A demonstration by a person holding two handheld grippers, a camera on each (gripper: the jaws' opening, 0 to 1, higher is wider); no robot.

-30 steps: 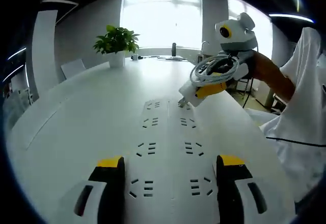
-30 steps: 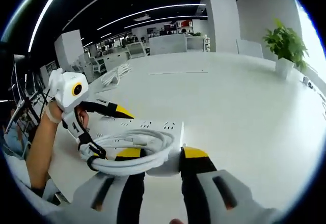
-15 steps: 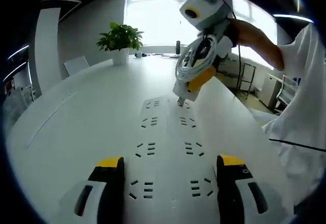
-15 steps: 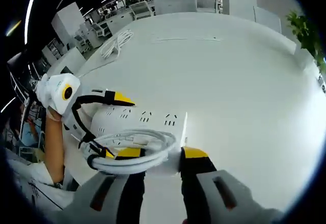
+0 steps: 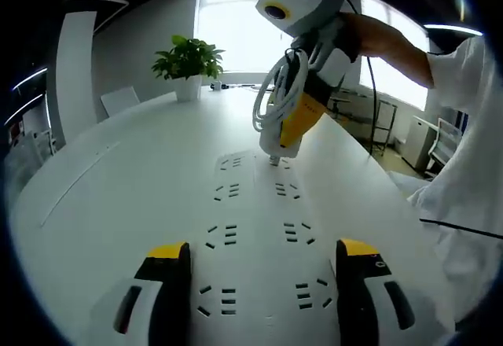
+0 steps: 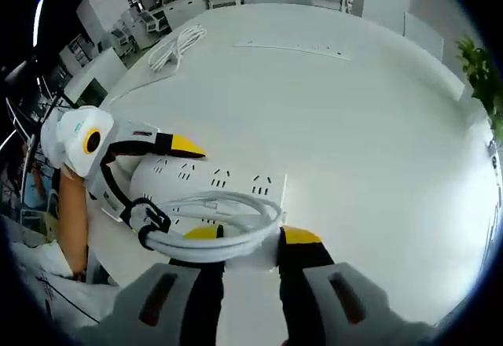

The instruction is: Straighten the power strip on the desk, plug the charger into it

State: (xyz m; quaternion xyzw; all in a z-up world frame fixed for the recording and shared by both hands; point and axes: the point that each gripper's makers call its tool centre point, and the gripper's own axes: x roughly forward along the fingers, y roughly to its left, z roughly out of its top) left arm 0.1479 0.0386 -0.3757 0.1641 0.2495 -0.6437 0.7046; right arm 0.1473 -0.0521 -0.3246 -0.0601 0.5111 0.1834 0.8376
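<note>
The white power strip [image 5: 255,232] lies flat on the white desk [image 5: 118,173], running away from me between the jaws of my left gripper [image 5: 263,253]. Those jaws stand wide open, one on each side of the strip. My right gripper [image 5: 284,135] comes down from above, shut on the white charger [image 5: 273,140]. The charger's coiled cable [image 5: 277,94] hangs beside it, and its prongs point down just over the strip's far sockets. In the right gripper view the charger [image 6: 245,258] sits between the jaws of my right gripper [image 6: 244,240], its cable [image 6: 212,224] looped over the strip [image 6: 212,179]. A yellow-tipped finger [image 6: 185,145] of the left gripper lies along the strip's edge.
A potted plant [image 5: 187,57] stands at the desk's far end. A loose white cable [image 6: 177,46] lies further along the desk. The person's forearm [image 5: 389,41] and white-clothed body [image 5: 471,165] fill the right side, beyond the desk's edge.
The right gripper has swung the charger from a low tilt to nearly upright and moved it left, prongs now over the strip's far sockets. The left gripper has sunk slightly closer to the strip.
</note>
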